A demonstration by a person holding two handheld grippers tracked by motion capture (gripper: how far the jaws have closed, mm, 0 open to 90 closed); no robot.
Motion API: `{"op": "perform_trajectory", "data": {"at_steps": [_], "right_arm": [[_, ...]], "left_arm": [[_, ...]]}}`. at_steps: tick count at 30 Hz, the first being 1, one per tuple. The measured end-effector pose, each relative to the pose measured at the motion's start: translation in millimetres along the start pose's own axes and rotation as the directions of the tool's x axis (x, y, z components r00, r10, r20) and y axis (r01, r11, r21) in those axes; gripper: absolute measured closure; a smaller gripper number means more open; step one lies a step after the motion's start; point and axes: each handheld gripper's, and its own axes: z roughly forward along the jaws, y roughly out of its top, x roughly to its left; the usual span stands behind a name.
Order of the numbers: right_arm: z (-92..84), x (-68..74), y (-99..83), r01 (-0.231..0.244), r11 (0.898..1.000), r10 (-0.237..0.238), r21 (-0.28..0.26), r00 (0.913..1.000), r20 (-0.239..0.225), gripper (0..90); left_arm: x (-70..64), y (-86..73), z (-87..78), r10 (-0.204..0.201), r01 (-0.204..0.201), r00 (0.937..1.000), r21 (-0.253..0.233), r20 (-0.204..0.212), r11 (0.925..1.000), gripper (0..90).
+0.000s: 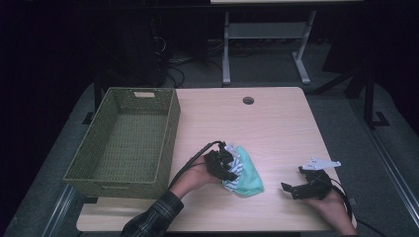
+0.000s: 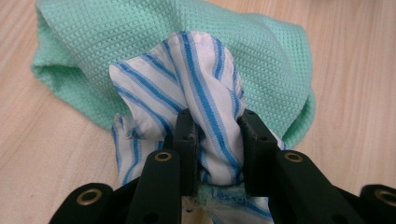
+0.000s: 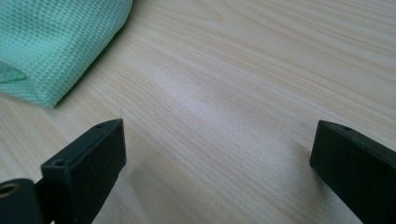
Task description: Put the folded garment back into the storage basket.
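Here the left tool (image 2: 212, 135) pinches the striped cloth (image 2: 187, 88); lifting may drag the green towel (image 2: 116, 42) (underneath) along. The right tool (image 3: 217, 163) gapes wide over bare bench (image 3: 243, 74).

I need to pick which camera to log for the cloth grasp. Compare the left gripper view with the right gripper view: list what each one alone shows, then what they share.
Left gripper view alone: the white cloth with blue stripes, pinched between the jaws of the left tongs, bunched up against the green cloth.

Right gripper view alone: the right tongs with jaws spread wide and nothing between them, over bare table.

Shared: the green waffle-weave cloth lying on the light wooden table; the right gripper view catches just a folded corner of it at its upper left.
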Motion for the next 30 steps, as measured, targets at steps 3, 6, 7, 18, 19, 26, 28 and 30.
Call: {"op": "perform_trajectory", "data": {"at_steps": [3, 6, 7, 18, 19, 26, 28, 30], "right_arm": [[0.0, -0.3, -0.1, 0.003, 1.000, -0.003, 0.000, 1.0000, 0.001, 3.1], [-0.1, -0.1, 0.0, -0.002, 1.000, 0.002, 0.000, 1.0000, 0.001, 3.1], [0.0, -0.1, 0.0, -0.002, 1.000, 0.002, -0.001, 1.0000, 0.001, 3.1], [-0.7, -0.6, 0.0, -0.014, 1.000, 0.014, 0.002, 0.9999, 0.000, 3.1], [-0.7, -0.6, 0.0, -0.015, 1.000, 0.015, 0.002, 0.9999, 0.000, 3.1], [-0.8, -1.5, -0.2, -0.013, 1.000, 0.013, 0.000, 0.9999, -0.001, 3.1], [-0.7, -1.3, -0.2, -0.013, 1.000, 0.013, 0.000, 0.9999, 0.000, 3.1], [-0.7, -0.9, -0.1, -0.015, 1.000, 0.015, 0.000, 0.9999, 0.001, 3.1]], "left_arm": [[-0.5, 2.0, -4.4, -0.004, 0.004, 1.0000, -0.001, -0.005, 1.0000, 70.7], [-1.1, 4.0, -8.7, -0.004, 0.004, 1.0000, -0.005, -0.006, 1.0000, 70.7], [-1.8, 4.5, -10.1, -0.004, 0.004, 1.0000, -0.010, -0.006, 0.9999, 70.6], [-2.4, 12.0, -29.5, -0.031, 0.031, 0.9995, -0.049, 0.001, 0.9983, 70.5], [-2.4, 13.1, -31.8, -0.030, 0.030, 0.9996, -0.053, -0.001, 0.9982, 70.5], [-1.1, 20.0, -46.7, -0.034, 0.034, 0.9994, -0.064, -0.008, 0.9974, 70.5], [-0.9, 21.6, -51.0, -0.032, 0.031, 0.9994, -0.069, -0.011, 0.9972, 70.5], [-1.2, 23.1, -55.0, -0.032, 0.031, 0.9993, -0.073, -0.017, 0.9969, 70.4]]}}
